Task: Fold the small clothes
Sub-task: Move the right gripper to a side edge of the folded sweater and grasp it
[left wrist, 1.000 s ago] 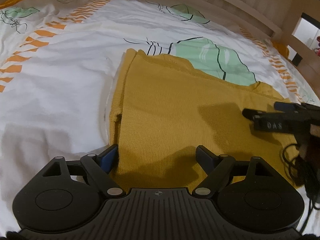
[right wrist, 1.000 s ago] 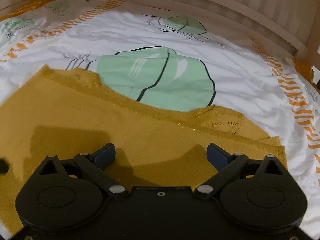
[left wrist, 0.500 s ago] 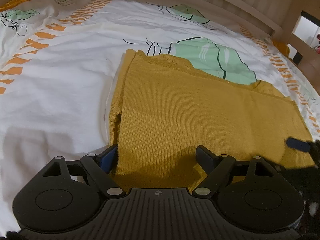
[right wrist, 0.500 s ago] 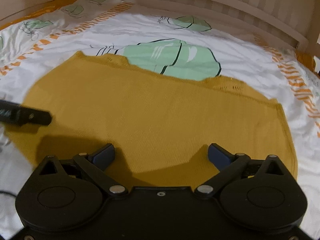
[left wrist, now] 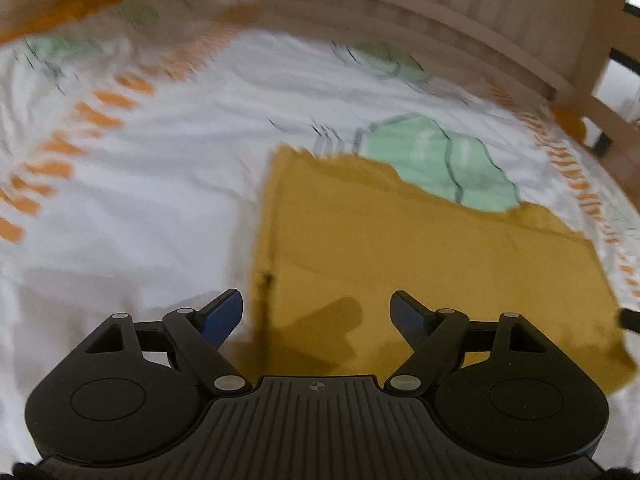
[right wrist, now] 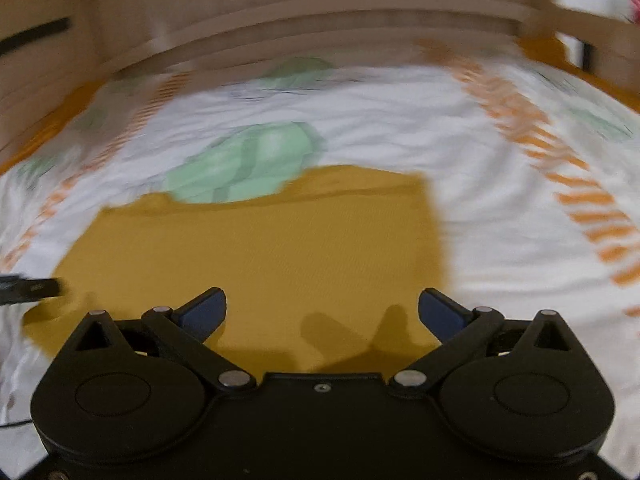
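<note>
Mustard knit garment (left wrist: pixel 420 264) lies flat on bed sheet (left wrist: pixel 132 216), folded into rough rectangle, doubled layer showing along its left edge. Far edge of garment overlaps green leaf print (left wrist: pixel 440 164) on sheet. Left gripper (left wrist: pixel 316 312) above near-left corner of garment, fingers spread wide, nothing between them. Right gripper (right wrist: pixel 322 312) above near edge of garment toward its right side, fingers likewise wide apart, empty. Wooden bed rail (right wrist: pixel 320 20) beyond far side of garment. Both views motion-blurred.
</note>
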A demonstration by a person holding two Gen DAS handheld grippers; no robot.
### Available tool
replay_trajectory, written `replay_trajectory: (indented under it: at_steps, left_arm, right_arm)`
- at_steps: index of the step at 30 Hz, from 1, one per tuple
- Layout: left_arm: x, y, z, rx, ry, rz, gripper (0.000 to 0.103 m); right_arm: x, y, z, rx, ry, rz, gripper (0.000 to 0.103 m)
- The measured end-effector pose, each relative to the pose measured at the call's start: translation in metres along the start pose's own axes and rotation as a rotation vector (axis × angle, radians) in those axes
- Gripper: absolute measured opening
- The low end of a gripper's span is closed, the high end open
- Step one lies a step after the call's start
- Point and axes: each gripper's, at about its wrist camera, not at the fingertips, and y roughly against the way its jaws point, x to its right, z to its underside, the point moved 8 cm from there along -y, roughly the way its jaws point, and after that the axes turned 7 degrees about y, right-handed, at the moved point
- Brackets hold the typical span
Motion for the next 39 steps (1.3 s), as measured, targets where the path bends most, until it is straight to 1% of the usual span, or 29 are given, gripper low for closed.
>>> replay_trajectory:
  at_steps: [2, 6, 9, 12, 18, 20, 24, 30, 33, 35, 36, 37, 38, 39]
  left_arm:
    - [-0.002, -0.001, -0.002, 0.008, -0.025, -0.033, 0.081]
    - [-0.006, -0.01, 0.003, -0.044, -0.019, -0.041, 0.081]
    - [-0.01, -0.018, 0.008, -0.08, -0.012, -0.058, 0.081]
    - [-0.011, -0.019, 0.01, -0.086, -0.013, -0.063, 0.081]
    - [-0.01, -0.02, 0.011, -0.092, -0.021, -0.073, 0.081]
    - [-0.01, -0.02, 0.011, -0.09, -0.022, -0.075, 0.081]
    - [-0.01, -0.021, 0.011, -0.091, -0.024, -0.073, 0.081]
    - [-0.011, -0.022, 0.011, -0.095, -0.021, -0.067, 0.081]
    - [-0.011, -0.022, 0.01, -0.099, -0.019, -0.062, 0.081]
    - [-0.011, -0.022, 0.01, -0.102, -0.017, -0.059, 0.081]
    - [-0.011, -0.022, 0.01, -0.104, -0.017, -0.056, 0.081]
    - [-0.011, -0.021, 0.01, -0.107, -0.018, -0.053, 0.081]
    - [-0.011, -0.021, 0.009, -0.109, -0.017, -0.049, 0.081]
    - [-0.011, -0.02, 0.009, -0.112, -0.015, -0.044, 0.081]
  right_arm:
    - [0.02, -0.007, 0.005, -0.038, -0.074, -0.045, 0.102]
    - [0.044, -0.025, 0.023, -0.113, -0.246, -0.16, 0.103]
    - [0.043, -0.028, 0.025, -0.088, -0.275, -0.229, 0.103]
    - [0.044, -0.036, 0.02, -0.076, -0.298, -0.306, 0.103]
    - [0.066, -0.045, 0.012, -0.041, -0.441, -0.447, 0.103]
    - [0.067, -0.047, 0.011, -0.035, -0.443, -0.481, 0.103]
    - [0.061, -0.049, 0.006, -0.03, -0.381, -0.516, 0.103]
    - [0.046, -0.062, -0.006, -0.04, -0.301, -0.539, 0.103]
    - [0.045, -0.06, -0.006, -0.046, -0.282, -0.541, 0.103]
    - [0.046, -0.058, -0.005, -0.052, -0.276, -0.521, 0.097]
    - [0.047, -0.058, -0.005, -0.06, -0.272, -0.504, 0.087]
    - [0.047, -0.058, -0.006, -0.071, -0.27, -0.488, 0.069]
    - [0.047, -0.059, -0.005, -0.087, -0.274, -0.482, 0.06]
    - [0.046, -0.06, -0.004, -0.112, -0.281, -0.467, 0.044]
